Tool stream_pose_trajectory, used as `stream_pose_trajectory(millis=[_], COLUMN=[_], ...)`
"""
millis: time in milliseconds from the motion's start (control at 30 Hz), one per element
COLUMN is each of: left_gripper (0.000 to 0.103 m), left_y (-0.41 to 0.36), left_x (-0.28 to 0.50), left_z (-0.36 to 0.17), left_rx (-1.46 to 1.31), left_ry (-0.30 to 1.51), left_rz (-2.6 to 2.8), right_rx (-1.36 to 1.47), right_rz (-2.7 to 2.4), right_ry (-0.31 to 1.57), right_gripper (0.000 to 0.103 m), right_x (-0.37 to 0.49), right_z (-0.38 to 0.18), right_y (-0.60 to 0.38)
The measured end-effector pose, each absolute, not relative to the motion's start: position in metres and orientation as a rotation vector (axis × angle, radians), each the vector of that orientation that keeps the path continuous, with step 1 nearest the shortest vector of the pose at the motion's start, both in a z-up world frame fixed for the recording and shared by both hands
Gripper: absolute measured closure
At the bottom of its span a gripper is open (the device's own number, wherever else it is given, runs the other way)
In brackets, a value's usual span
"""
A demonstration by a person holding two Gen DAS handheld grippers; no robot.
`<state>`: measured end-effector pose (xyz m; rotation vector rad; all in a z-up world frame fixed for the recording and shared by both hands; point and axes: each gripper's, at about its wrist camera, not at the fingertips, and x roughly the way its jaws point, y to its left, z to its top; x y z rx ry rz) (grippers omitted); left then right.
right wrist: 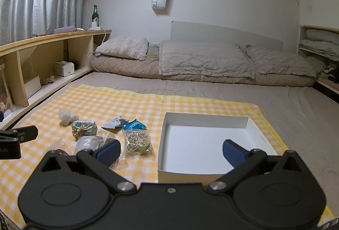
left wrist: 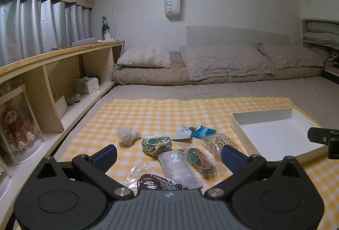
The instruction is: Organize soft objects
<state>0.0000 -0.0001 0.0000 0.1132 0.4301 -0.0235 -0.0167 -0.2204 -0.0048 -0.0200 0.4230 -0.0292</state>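
Several soft items lie on a yellow checked cloth (left wrist: 148, 111): a white crumpled bag (left wrist: 127, 134), a teal drawstring pouch (left wrist: 156, 143), a grey sachet marked 2 (left wrist: 179, 168), a grey packet (left wrist: 183, 132), a blue packet (left wrist: 203, 130) and clear bags of rubber bands (left wrist: 200, 159) (right wrist: 137, 142). An empty white box (right wrist: 207, 143) stands to their right. My left gripper (left wrist: 169, 158) hovers open above the sachet. Wide open too, my right gripper (right wrist: 171, 152) hangs over the box's near left corner. Nothing is held.
A wooden shelf unit (left wrist: 63, 73) runs along the left with a tissue box (left wrist: 85, 85) and a doll in a clear case (left wrist: 18, 124). Pillows and folded bedding (left wrist: 222, 62) line the far wall. A green bottle (left wrist: 104, 27) stands on the shelf top.
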Motion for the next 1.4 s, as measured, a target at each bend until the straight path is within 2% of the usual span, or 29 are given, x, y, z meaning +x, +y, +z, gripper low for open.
stream_pose_trajectory(millis=[1400], left_gripper=[0.0], left_y=[0.0026], left_x=[-0.002], left_z=[-0.0031], left_rx=[0.117], left_ry=[0.431], left_rz=[-0.024], right_rx=[-0.017], right_rz=[-0.027], right_ry=[0.429], right_gripper=[0.0], right_x=[-0.0155], right_z=[-0.0056], right_y=[-0.2206])
